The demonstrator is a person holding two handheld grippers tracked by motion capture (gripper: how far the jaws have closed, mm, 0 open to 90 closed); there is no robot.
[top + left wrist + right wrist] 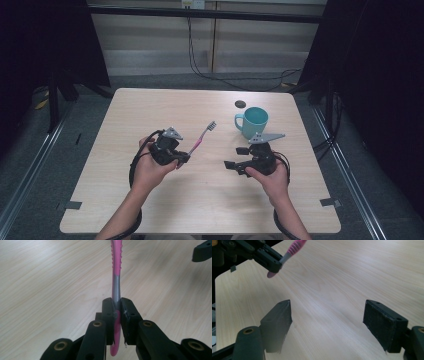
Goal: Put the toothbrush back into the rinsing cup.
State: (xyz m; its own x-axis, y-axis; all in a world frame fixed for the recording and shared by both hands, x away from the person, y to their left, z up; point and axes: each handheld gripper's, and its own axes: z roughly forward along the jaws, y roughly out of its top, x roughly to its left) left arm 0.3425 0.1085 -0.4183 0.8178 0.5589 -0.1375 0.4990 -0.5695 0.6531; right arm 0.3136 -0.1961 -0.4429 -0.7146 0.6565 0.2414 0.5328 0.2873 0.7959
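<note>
A pink and grey toothbrush point(202, 136) is held above the wooden table point(210, 200), its bristle head pointing up and away toward the far side. My left gripper point(184, 159) is shut on the handle's lower end. In the left gripper view the two jaws point(116, 302) pinch the grey part of the toothbrush point(116, 267), and the pink tip sticks out below. My right gripper point(234, 157) hovers to the right of it, open, with nothing between its jaws point(328, 315). In the right gripper view the toothbrush point(293, 248) and the left gripper point(277, 263) sit at upper left.
A teal mug point(252, 122) stands upright behind the right gripper, handle to the left. A small dark disc point(240, 104) lies just beyond it. Bare tabletop point(342, 277) stretches between and in front of the hands. Cables hang at the back wall.
</note>
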